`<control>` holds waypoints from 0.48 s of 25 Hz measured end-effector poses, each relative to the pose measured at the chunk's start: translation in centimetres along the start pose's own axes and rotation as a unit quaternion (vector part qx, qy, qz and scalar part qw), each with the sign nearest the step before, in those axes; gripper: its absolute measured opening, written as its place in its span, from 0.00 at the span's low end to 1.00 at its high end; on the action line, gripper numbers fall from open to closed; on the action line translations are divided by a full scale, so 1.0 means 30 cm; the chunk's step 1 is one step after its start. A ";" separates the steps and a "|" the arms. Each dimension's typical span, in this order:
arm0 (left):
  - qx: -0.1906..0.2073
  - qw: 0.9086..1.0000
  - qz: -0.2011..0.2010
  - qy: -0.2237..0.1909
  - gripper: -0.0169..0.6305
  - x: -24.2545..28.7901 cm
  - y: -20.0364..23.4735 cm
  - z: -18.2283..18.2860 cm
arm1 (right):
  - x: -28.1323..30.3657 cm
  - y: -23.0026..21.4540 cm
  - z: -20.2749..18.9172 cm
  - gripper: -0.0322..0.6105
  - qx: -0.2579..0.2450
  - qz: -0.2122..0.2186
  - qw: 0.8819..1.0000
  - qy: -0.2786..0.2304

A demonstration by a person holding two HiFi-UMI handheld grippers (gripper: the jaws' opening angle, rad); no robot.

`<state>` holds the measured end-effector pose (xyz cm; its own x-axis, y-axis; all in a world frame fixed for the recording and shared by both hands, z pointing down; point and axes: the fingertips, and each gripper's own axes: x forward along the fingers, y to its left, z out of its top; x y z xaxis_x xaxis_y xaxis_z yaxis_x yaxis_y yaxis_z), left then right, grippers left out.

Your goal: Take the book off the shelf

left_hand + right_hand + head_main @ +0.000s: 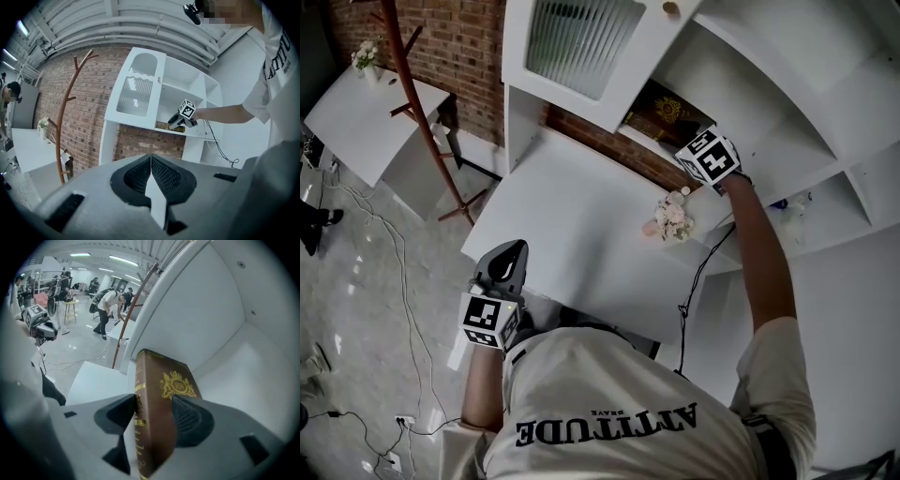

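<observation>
A brown book with a gold crest and gold spine lettering stands upright on a white shelf. My right gripper is shut on it, one pad on the spine side and one on the cover. From the head view the book sits in the shelf unit's lower left compartment, with the right gripper reaching in at arm's length. The left gripper hangs low by the desk's front edge, its jaws shut with nothing in them. The left gripper view shows the right gripper at the book.
A white desk lies below the shelf unit. A small bunch of flowers stands at the desk's back right. A cabinet door with ribbed glass stands open above the book. A red coat stand and a black cable flank the desk.
</observation>
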<state>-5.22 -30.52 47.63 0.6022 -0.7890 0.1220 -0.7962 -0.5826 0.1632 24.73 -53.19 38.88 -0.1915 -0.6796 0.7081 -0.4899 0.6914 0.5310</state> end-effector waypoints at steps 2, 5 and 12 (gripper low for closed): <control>0.002 1.000 -0.004 -0.001 0.07 0.003 -0.002 0.004 | -0.008 0.011 0.003 0.46 0.000 0.001 1.000 0.001; 0.002 1.000 -0.007 -0.001 0.07 0.006 0.004 0.005 | -0.024 0.034 0.010 0.46 0.000 0.004 1.000 0.000; 0.004 1.000 -0.017 0.000 0.07 0.013 0.003 0.013 | -0.058 0.084 0.020 0.46 -0.004 0.011 1.000 0.006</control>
<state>-5.09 -30.97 47.30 0.6287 -0.7687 0.1173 -0.7759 -0.6101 0.1603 23.31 -50.40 38.72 -0.1912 -0.6609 0.7257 -0.4787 0.7083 0.5189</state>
